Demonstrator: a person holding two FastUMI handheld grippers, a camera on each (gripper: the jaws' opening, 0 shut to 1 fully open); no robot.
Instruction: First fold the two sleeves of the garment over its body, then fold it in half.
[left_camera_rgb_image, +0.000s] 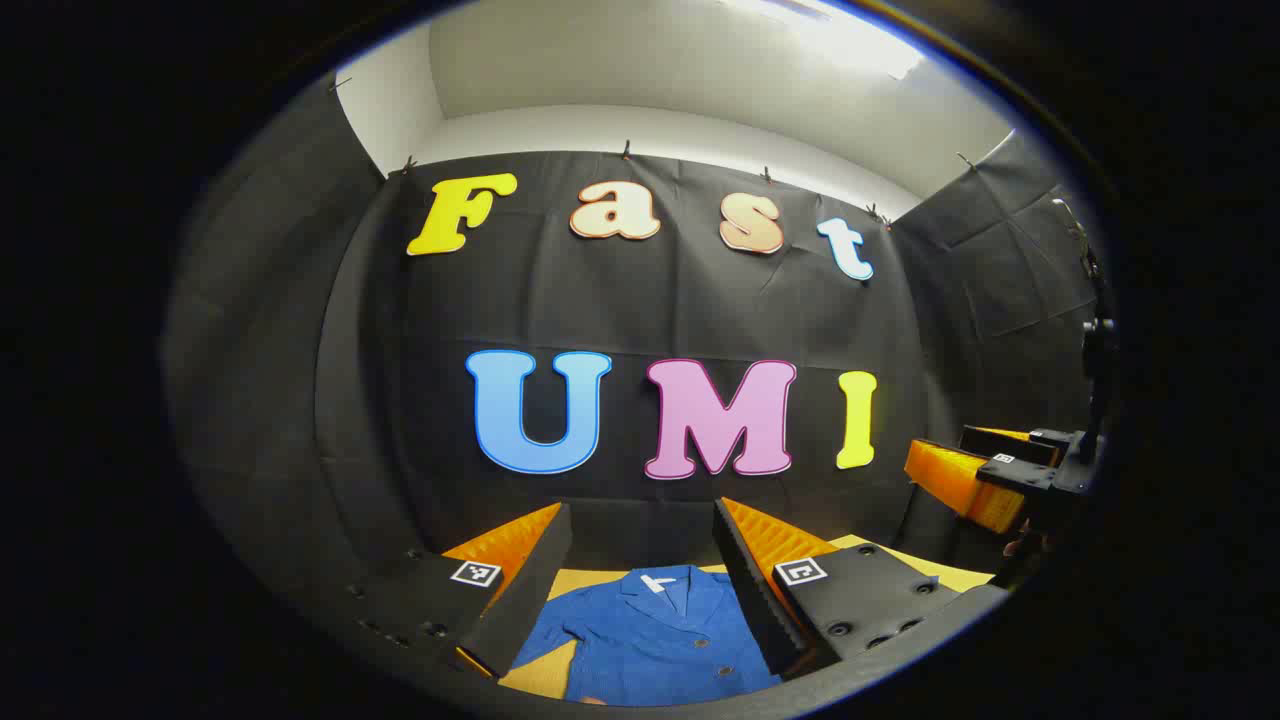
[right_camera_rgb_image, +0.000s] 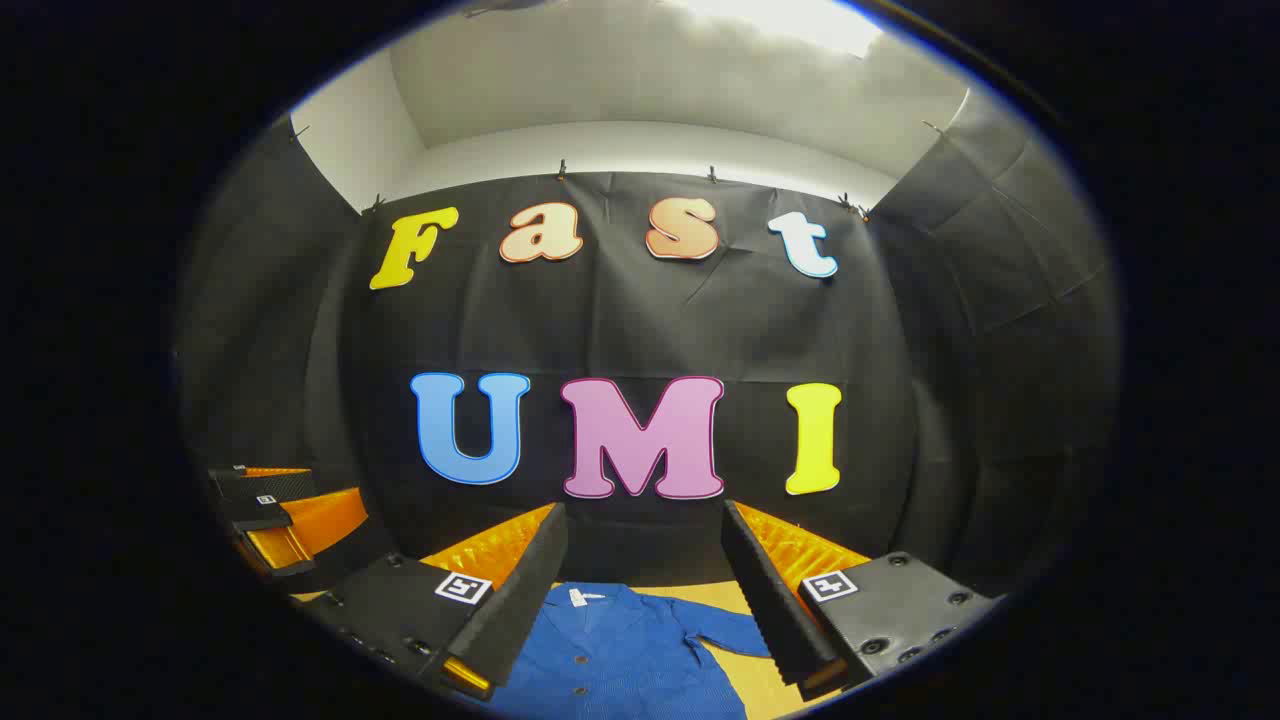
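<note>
Left gripper view: blue button-front collared shirt (left_camera_rgb_image: 655, 640) lies flat on the tan surface (left_camera_rgb_image: 530, 675), below and between the left tongs (left_camera_rgb_image: 640, 575), spread wide, empty. Right gripper view: right tongs (right_camera_rgb_image: 645, 585), equally wide, hang above the shirt. Advise pinching each sleeve cuff cleanly before folding inward.

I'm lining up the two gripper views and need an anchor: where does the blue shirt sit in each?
Left gripper view: blue shirt at bottom centre, between the open fingers, collar pointing away.
Right gripper view: it lies bottom centre, slightly left, one sleeve spread rightward.
Shared landmark: the white collar label.
</note>
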